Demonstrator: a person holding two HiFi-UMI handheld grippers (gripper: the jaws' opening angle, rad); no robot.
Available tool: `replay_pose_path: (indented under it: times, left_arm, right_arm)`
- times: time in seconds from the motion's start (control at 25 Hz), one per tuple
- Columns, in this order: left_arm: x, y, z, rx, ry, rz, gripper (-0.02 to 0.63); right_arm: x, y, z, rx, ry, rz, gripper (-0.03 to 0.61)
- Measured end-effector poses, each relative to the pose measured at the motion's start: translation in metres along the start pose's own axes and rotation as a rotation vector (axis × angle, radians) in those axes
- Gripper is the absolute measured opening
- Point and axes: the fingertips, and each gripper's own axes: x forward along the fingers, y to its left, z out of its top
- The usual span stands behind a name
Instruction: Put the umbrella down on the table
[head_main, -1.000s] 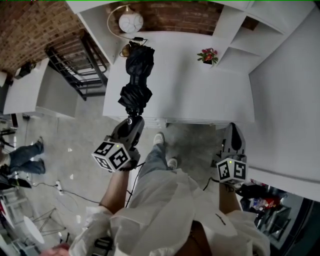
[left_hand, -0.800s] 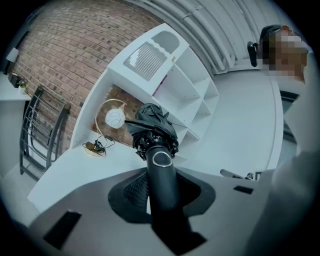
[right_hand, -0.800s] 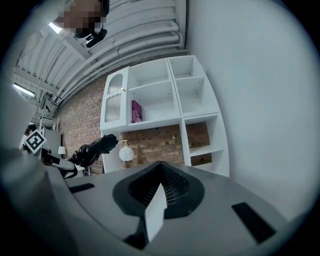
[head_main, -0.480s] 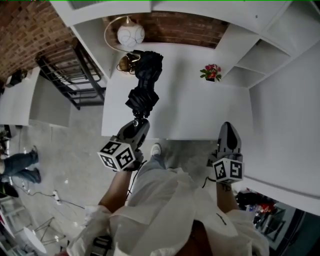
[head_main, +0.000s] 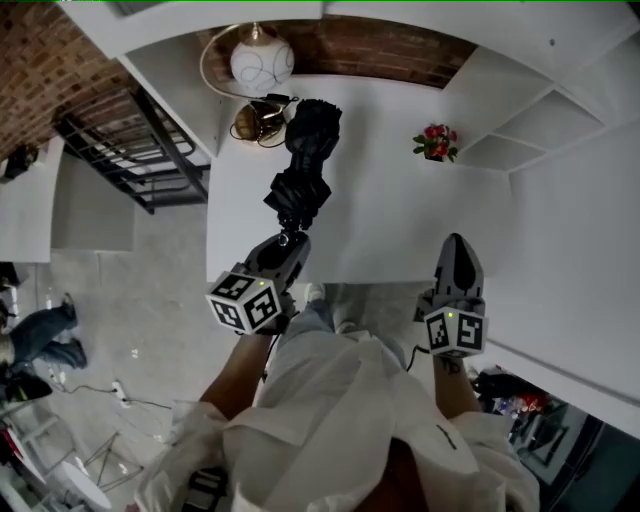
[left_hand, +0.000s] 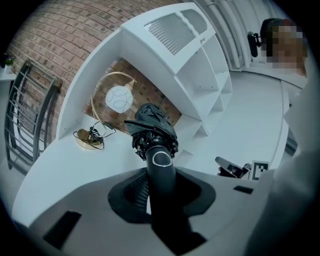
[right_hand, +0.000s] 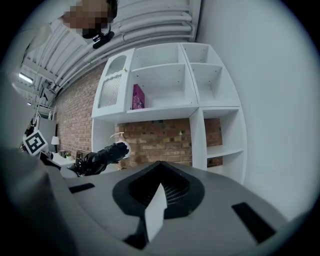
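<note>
Seen along my left gripper (left_hand: 161, 187), the umbrella (left_hand: 152, 131) points away end-on, so its bunched canopy hides its far tip. The pink thing (right_hand: 138, 97) on the shelf (right_hand: 165, 108) is too small to name, and the head view's left edge cuts off a person (head_main: 42, 335).

Head view steeply down, gripper views near level, sharing umbrella (head_main: 303, 165)
</note>
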Motion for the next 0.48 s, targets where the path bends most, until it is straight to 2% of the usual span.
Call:
replay_pose_path:
  times: [0.24,0.48]
  left_arm:
    - [0.02,0.013,-0.007,-0.012,0.04,-0.004,0.123]
    - [0.039,0.015,-0.025,-0.031,0.066,0.014,0.123]
  right_arm:
    - [0.026,0.006,-0.019,-0.03,-0.002,-0.013,0.018]
    - [0.052,0.006,-0.034,-0.04,0.004,0.034,0.018]
